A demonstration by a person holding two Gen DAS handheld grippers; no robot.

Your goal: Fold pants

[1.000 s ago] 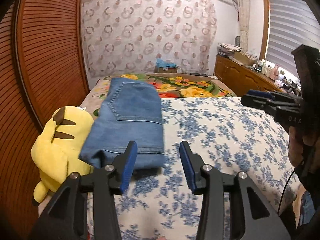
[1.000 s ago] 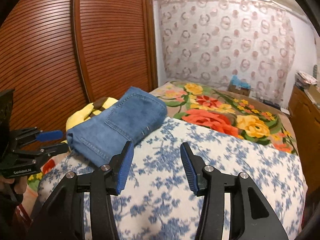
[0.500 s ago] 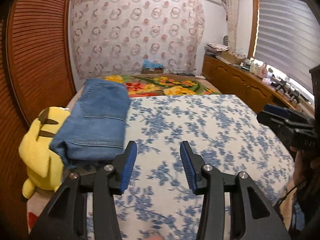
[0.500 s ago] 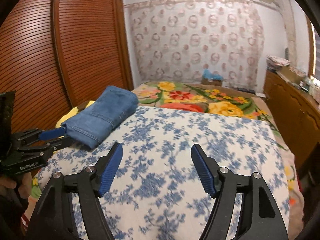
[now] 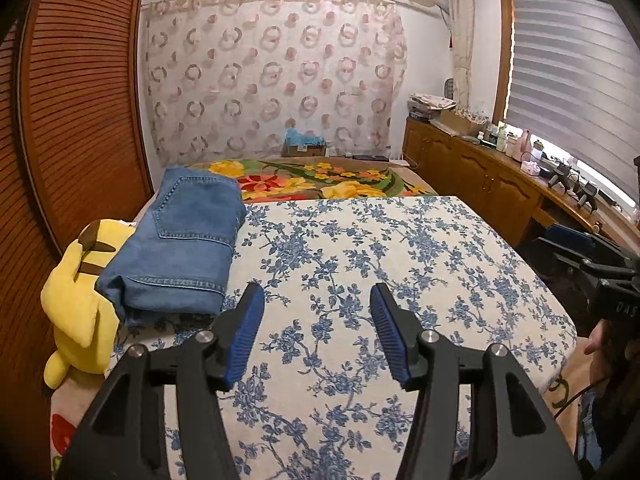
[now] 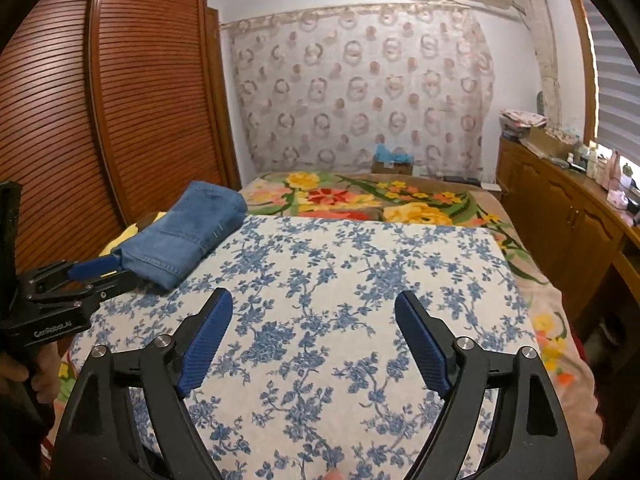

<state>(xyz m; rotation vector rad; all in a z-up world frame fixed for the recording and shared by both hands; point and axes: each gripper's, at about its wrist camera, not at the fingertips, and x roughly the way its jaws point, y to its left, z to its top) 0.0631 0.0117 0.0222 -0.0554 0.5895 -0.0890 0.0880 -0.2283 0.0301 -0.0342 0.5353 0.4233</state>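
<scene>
Both tongs are drawing back from the folded pants (image 5: 182,244), left tongs (image 5: 316,334) and right tongs (image 6: 314,344) gaping apart, empty. Pants are lying at the bed's (image 5: 400,264) far left edge, touching a yellow plush toy (image 5: 76,296).

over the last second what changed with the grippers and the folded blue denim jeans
Both grippers drew back from the folded blue denim jeans. The left gripper swung right of the bundle and now hangs over the blue-flowered white bedspread. The right gripper opened its jaws wider. Neither holds anything. The jeans stayed folded at the bed's left edge, partly over the yellow plush toy.
</scene>
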